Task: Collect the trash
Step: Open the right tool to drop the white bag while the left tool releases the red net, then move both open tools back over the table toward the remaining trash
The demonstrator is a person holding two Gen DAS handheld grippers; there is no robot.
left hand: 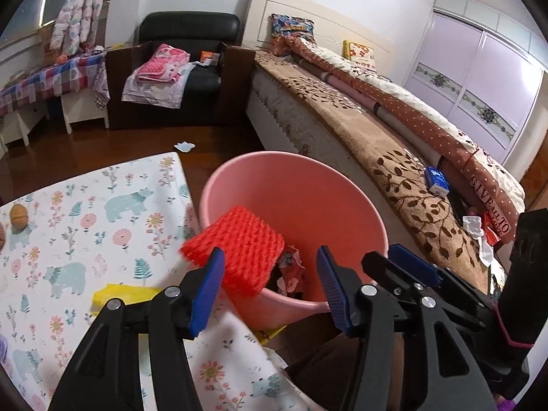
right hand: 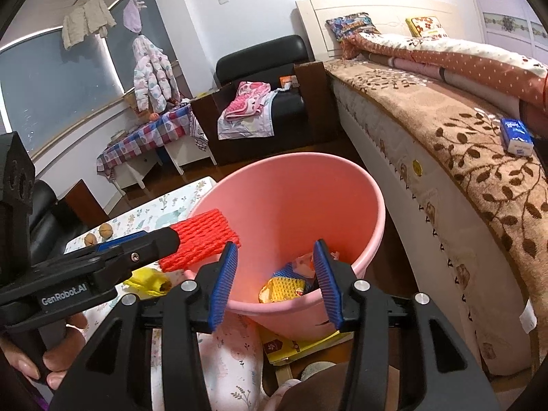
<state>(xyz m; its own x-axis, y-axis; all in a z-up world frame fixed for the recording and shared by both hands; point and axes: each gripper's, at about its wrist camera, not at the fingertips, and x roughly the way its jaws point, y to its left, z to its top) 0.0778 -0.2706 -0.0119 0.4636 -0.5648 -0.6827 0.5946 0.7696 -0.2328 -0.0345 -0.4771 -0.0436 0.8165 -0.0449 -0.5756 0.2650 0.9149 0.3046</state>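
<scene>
At the bottom of the left wrist view, the left gripper [left hand: 270, 287] stood with its jaws wide apart; the red foam net [left hand: 236, 248] lay by its left finger over the near rim of the pink bucket [left hand: 291, 185], whether touching I could not tell. The right gripper [right hand: 275, 282] was partly open and empty over the bucket, where yellow foam netting [right hand: 282, 289] and wrappers lay. Farther off, a crumpled tissue [left hand: 184, 146] lay on the floor, and a blue tissue pack [right hand: 516, 136] on the bed at right.

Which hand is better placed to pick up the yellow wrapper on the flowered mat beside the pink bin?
Left. The left gripper hangs open next to the wrapper; the right gripper sits over the bin.
</scene>
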